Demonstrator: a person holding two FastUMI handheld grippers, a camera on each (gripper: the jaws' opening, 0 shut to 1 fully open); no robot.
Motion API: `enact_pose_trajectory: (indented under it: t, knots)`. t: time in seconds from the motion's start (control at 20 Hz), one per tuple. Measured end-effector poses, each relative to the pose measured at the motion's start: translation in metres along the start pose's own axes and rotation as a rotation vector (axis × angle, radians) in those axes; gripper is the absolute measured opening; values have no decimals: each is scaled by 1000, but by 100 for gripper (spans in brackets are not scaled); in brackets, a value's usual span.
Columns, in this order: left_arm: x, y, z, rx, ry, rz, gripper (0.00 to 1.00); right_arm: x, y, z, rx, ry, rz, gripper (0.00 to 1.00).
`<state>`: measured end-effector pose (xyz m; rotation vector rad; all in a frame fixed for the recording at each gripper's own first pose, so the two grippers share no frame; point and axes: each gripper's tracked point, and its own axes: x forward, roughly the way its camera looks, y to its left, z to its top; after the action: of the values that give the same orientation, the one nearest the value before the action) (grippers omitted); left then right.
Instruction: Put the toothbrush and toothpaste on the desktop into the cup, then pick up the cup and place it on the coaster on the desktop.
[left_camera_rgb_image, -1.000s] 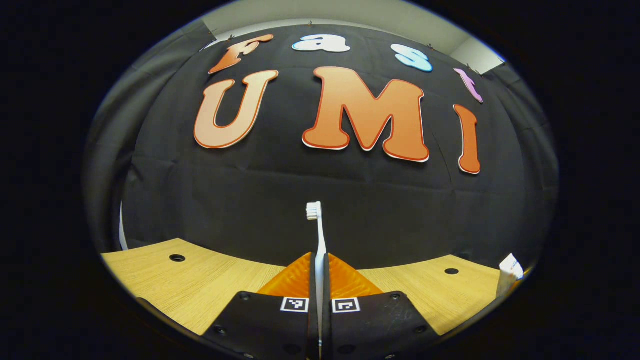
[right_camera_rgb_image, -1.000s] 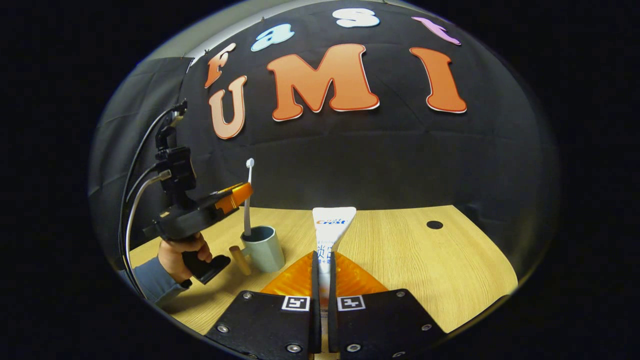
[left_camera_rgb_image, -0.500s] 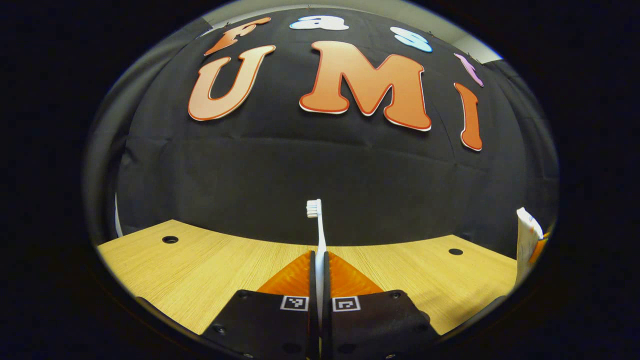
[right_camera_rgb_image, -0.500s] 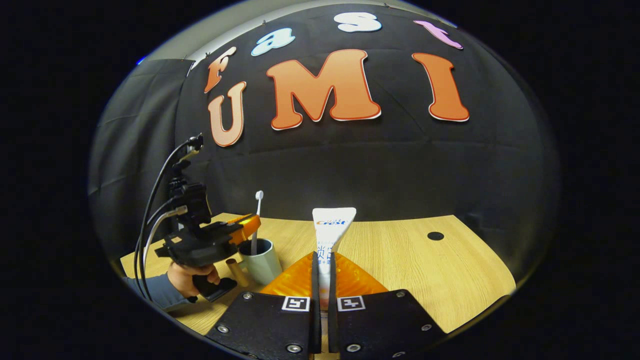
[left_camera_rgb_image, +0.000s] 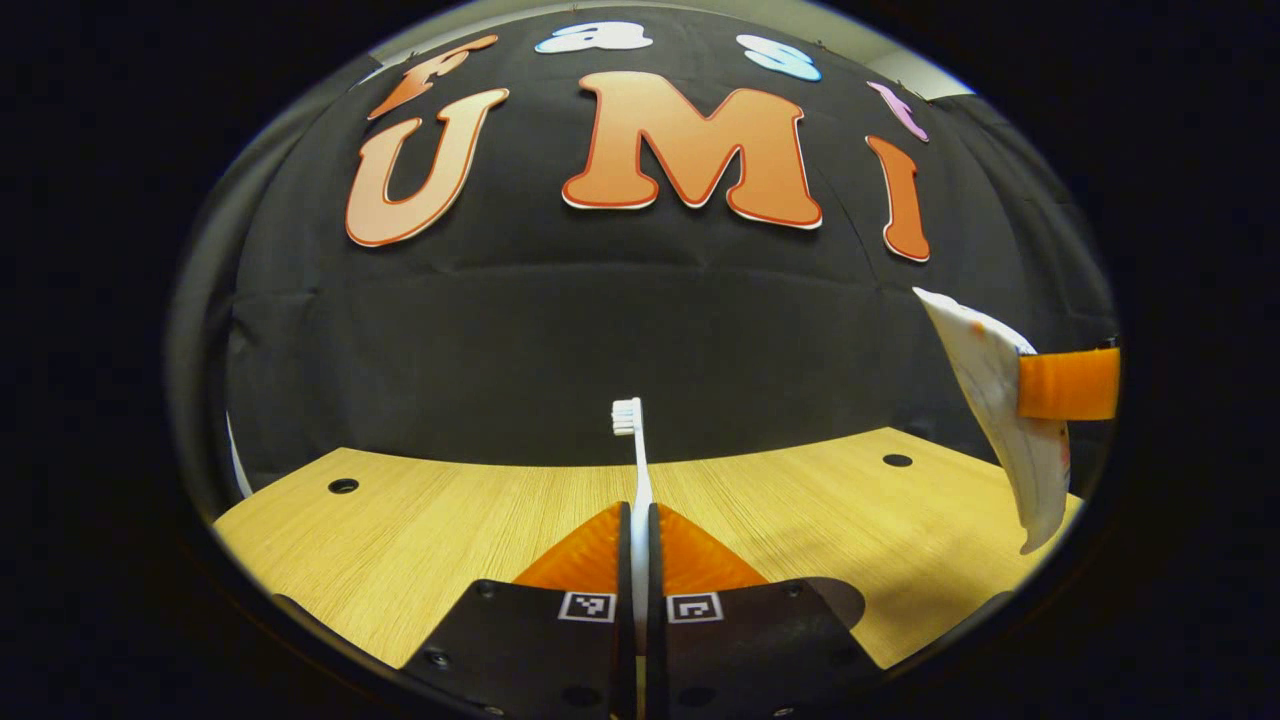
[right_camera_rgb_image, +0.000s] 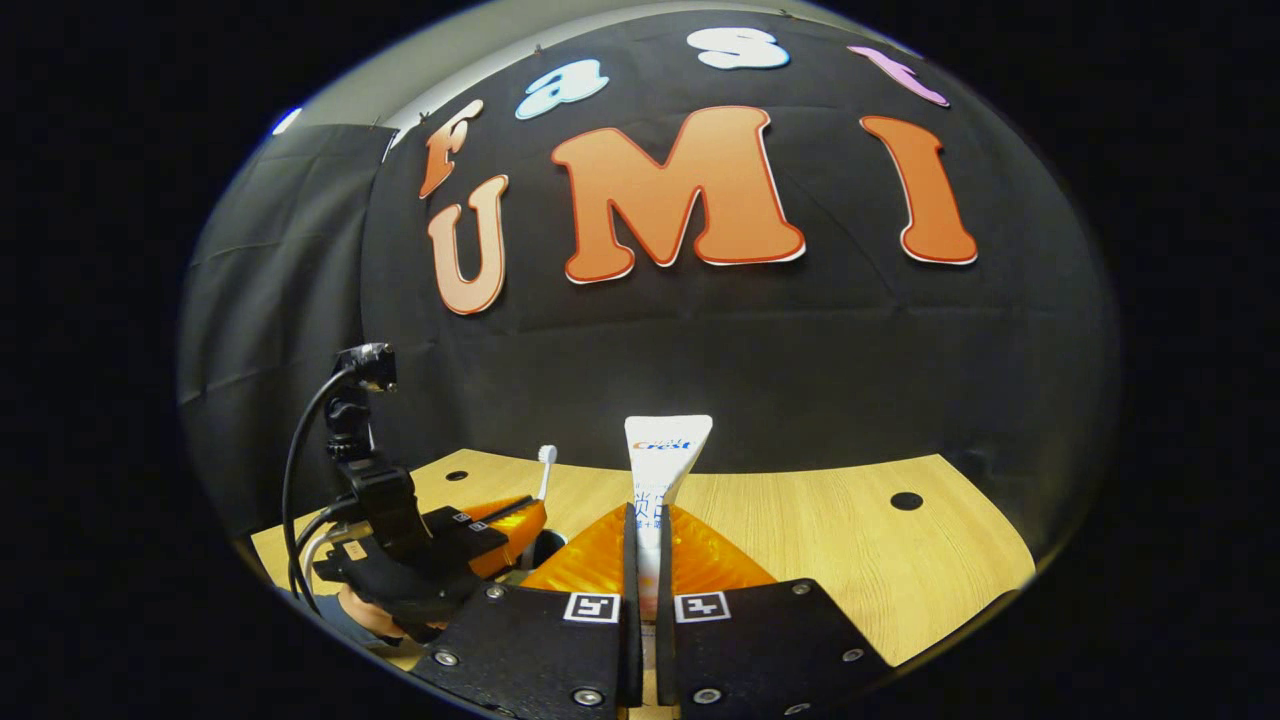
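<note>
Wooden desktop (left_camera_rgb_image: 420, 530) below: left gripper (left_camera_rgb_image: 640, 520) pinching toothbrush (left_camera_rgb_image: 636, 455) upright, likely for dropping into cup (right_camera_rgb_image: 548, 545); right gripper (right_camera_rgb_image: 645, 520) clamping toothpaste (right_camera_rgb_image: 662, 470), crimp up, apparently awaiting its turn.

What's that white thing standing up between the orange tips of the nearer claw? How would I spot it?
Start at the wooden desktop, then the right claw at the bottom of the right gripper view. Pinched upright there is the toothpaste, a flat, wide white tube with printing, unlike the thin toothbrush to its left.
</note>
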<state>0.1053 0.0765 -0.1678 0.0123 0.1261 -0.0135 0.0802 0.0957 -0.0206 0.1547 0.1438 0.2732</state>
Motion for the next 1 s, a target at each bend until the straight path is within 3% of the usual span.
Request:
enact_pose_trajectory:
  t: [0.4, 0.55, 0.75, 0.8, 1.0]
  knots:
    - [-30, 3, -1, -2, 89, -39, 9, 14, 25, 15, 12, -22, 48, 5]
    - [-57, 11, -5, -24, 111, -44, 29, 17, 38, 22, 27, -35, 76, 5]
    - [-88, 25, -2, -33, 125, -12, 87, 23, 60, 31, 62, -47, 127, 6]
    - [-97, 31, 1, -32, 120, 3, 95, 26, 66, 32, 67, -50, 140, 6]
    - [-130, 41, 0, -28, 114, 13, 98, 38, 92, 37, 87, -71, 195, 5]
